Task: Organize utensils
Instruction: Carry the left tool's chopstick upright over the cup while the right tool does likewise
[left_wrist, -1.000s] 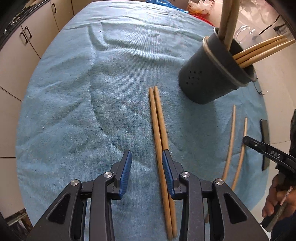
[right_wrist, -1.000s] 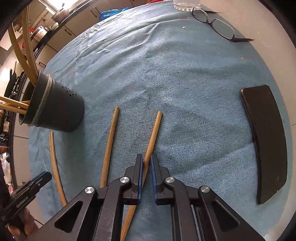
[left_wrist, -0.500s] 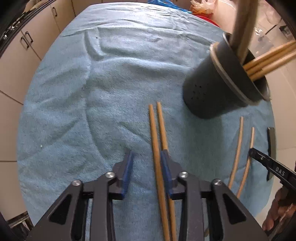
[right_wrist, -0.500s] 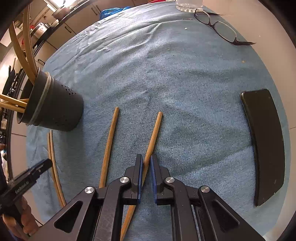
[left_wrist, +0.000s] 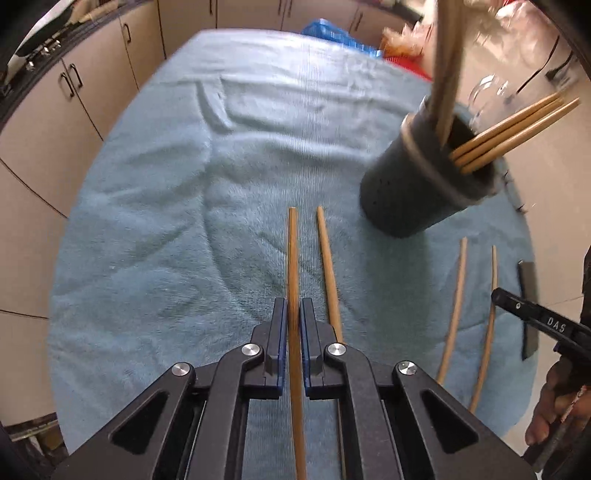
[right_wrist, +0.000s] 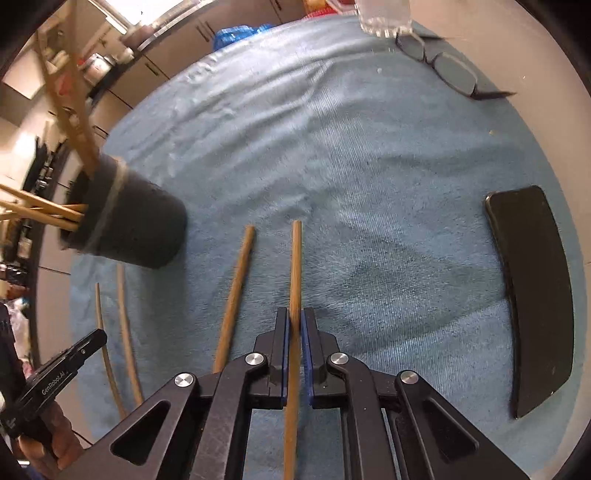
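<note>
Closed since earlier, left gripper (left_wrist: 292, 314) pinches a slim wooden chopstick (left_wrist: 292, 251).

Blue towel (left_wrist: 155, 206) (rumpled) bears chopsticks (left_wrist: 328, 266), holder (left_wrist: 406, 192).

Ahead of the left tongs (left_wrist: 291, 314) the blue towel (left_wrist: 177, 206) on the bench lies bare to the far edge and to the left. The dark holder (left_wrist: 413, 188), bristling with sticks, blocks the way ahead and to the right. For the right tongs (right_wrist: 294, 325), the towel ahead lies bare; the black phone (right_wrist: 535, 288) lies well off to the right, and glasses (right_wrist: 443, 62) lie at the far edge.
</note>
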